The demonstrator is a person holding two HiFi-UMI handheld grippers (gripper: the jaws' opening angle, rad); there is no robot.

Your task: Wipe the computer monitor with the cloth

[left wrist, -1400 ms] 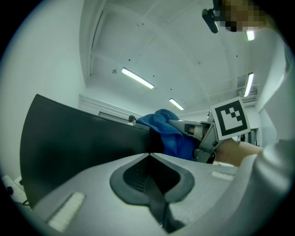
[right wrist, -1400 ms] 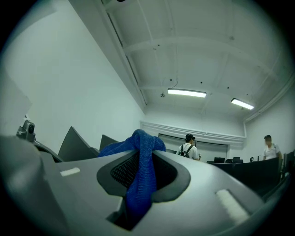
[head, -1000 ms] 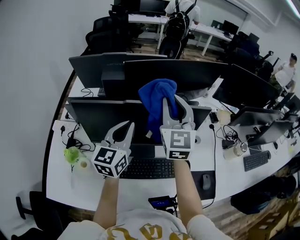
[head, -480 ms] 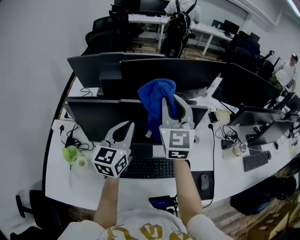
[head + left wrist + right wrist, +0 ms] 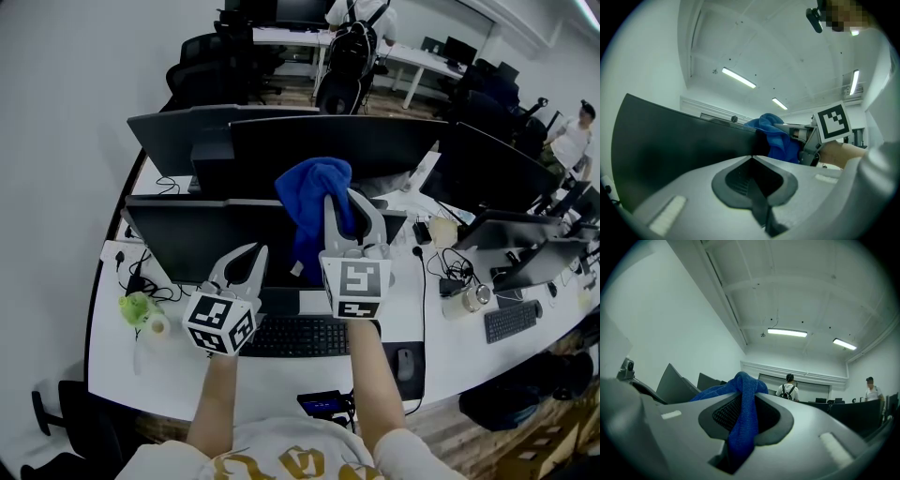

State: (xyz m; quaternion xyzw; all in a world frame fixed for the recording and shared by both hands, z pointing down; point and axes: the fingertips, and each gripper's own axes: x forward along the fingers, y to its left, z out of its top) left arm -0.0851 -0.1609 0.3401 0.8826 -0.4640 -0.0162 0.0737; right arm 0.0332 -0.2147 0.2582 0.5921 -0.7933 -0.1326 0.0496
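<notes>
Cloth [image 5: 309, 183] hangs vertically, pinched in right gripper [image 5: 345, 202], before monitor [image 5: 187, 239].

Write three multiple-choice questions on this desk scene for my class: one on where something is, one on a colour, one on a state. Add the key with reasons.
1. Where is the cloth?
A. On the keyboard.
B. At the top edge of the nearest monitor.
C. On the floor.

2. What colour is the cloth?
A. Red.
B. White.
C. Blue.

3. How do the left tool's jaws stand?
A. Together, holding nothing.
B. Closed on the cloth.
C. Wide apart.

Key:
1 B: the head view shows it at that monitor's top, gripped by the right tool.
2 C: it is blue in every view.
3 A: its own view shows the jaws meeting, empty.
</notes>
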